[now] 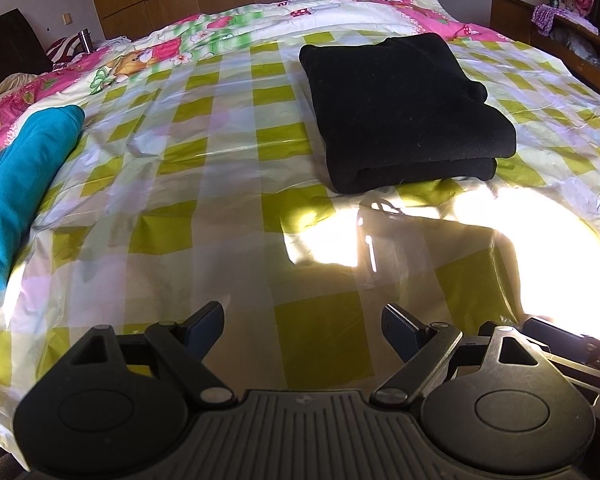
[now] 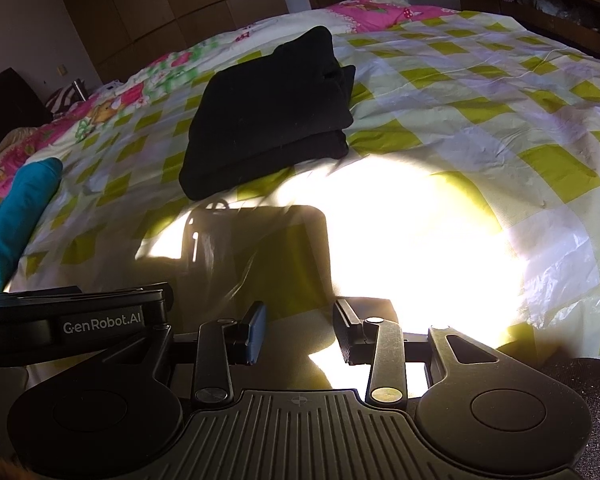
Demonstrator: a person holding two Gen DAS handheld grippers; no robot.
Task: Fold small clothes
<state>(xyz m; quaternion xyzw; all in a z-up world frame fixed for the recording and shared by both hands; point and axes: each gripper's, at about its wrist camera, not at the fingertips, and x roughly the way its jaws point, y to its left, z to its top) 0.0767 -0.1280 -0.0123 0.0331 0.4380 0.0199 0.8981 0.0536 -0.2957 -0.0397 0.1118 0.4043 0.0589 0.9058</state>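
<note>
Two sets of jaws are mine, and both stand apart with nothing between them: my left gripper (image 1: pixel 302 330) is spread wide over the green-and-white checked plastic sheet (image 1: pixel 220 216) that covers the bed, and my right gripper (image 2: pixel 300 332) is about half open, its pads parted over the same sheet where a patch of sunlight glares

One black knitted garment, folded into a thick rectangle (image 1: pixel 404 108), lies on the sheet at about one o'clock from my left gripper, well apart from it; in the right wrist view the same bundle (image 2: pixel 268 116) sits at about eleven o'clock. Its layers look stacked and its edges fairly square, so I judge this piece finished and set down

Off at nine o'clock in the left wrist view a teal soft fabric piece (image 1: pixel 24 184) lies along the edge of the sheet, long and loosely rolled rather than squared. I cannot tell whether it is a garment waiting its turn, but it looks the likely next one

So I read this as the pause between pieces. The next move, as I judge it, calls for swinging both grippers toward nine o'clock, pinching the teal cloth at an edge and drawing it onto the bare middle of the sheet to spread flat. The plastic looks slippery and creased, so a pull could drag it
</note>
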